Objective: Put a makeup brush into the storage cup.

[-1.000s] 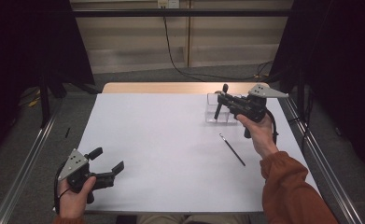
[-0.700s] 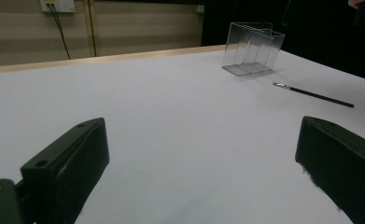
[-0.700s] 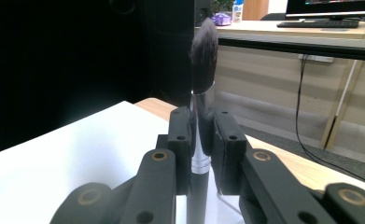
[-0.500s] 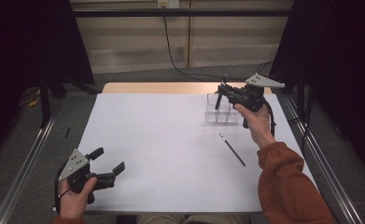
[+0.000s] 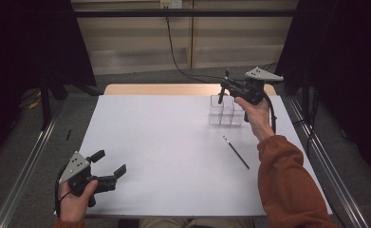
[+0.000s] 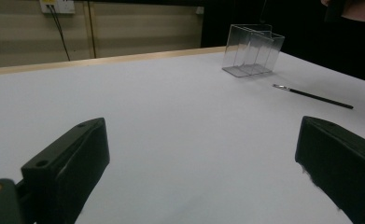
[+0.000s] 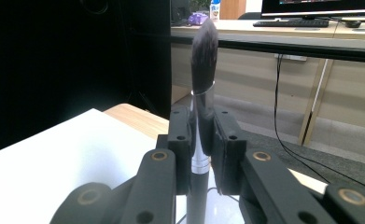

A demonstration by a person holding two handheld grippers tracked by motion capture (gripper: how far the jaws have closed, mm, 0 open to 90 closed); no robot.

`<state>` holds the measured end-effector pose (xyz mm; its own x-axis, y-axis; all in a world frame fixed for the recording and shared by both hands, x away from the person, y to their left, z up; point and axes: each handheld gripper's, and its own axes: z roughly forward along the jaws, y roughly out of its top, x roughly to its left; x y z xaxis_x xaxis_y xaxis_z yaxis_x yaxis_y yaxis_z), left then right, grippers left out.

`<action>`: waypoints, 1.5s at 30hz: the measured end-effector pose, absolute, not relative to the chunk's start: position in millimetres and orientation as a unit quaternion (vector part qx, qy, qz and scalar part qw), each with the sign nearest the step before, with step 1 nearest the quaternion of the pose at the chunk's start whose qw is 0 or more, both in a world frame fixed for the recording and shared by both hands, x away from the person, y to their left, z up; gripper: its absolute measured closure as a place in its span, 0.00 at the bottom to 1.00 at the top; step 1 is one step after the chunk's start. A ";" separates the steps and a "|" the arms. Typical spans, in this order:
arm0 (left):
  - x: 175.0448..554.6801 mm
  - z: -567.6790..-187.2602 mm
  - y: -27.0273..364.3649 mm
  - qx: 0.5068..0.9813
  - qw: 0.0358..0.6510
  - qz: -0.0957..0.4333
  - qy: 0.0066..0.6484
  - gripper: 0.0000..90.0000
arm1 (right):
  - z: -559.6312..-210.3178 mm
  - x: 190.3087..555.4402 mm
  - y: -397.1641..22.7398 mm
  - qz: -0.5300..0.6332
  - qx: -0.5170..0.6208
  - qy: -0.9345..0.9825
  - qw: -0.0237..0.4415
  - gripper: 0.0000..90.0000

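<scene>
Gripping makeup brush [image 7: 203,60] upright, right tool [image 7: 201,140], above clear organizer [image 5: 226,111]

Dim room, dark edges, soft focus

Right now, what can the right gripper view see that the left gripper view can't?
The right gripper view shows a fluffy makeup brush standing upright, squeezed between the right gripper fingers, with a desk and a monitor far behind. The left gripper view shows the open left gripper, a clear plastic organizer and a thin brush lying flat. Both show the white table.
</scene>
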<state>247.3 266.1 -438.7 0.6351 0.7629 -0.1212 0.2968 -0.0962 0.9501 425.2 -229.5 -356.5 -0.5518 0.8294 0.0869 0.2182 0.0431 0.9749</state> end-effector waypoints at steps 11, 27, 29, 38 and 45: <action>245.9 -437.5 264.3 0.713 0.555 0.215 0.372 0.04 | -369.1 436.3 -223.8 0.557 0.394 0.678 0.272 0.88; 244.8 -436.2 264.2 0.717 0.554 0.215 0.363 0.04 | -386.2 437.5 -219.0 0.547 0.398 0.688 0.263 0.88; 244.9 -436.3 264.1 0.719 0.553 0.214 0.362 0.04 | -388.5 437.7 -219.4 0.546 0.399 0.689 0.261 0.88; 244.8 -436.0 263.9 0.719 0.553 0.217 0.361 0.04 | -396.6 439.3 -221.3 0.541 0.406 0.689 0.260 0.88; 245.1 -435.9 265.0 0.719 0.553 0.218 0.361 0.04 | -400.9 440.3 -221.2 0.539 0.408 0.690 0.259 0.88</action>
<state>245.1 265.0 -435.9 0.6441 0.7600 -0.0865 0.2786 -0.1278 0.9519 440.3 -221.2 -400.9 -0.5325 0.8424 0.0826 0.2844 0.0861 0.9548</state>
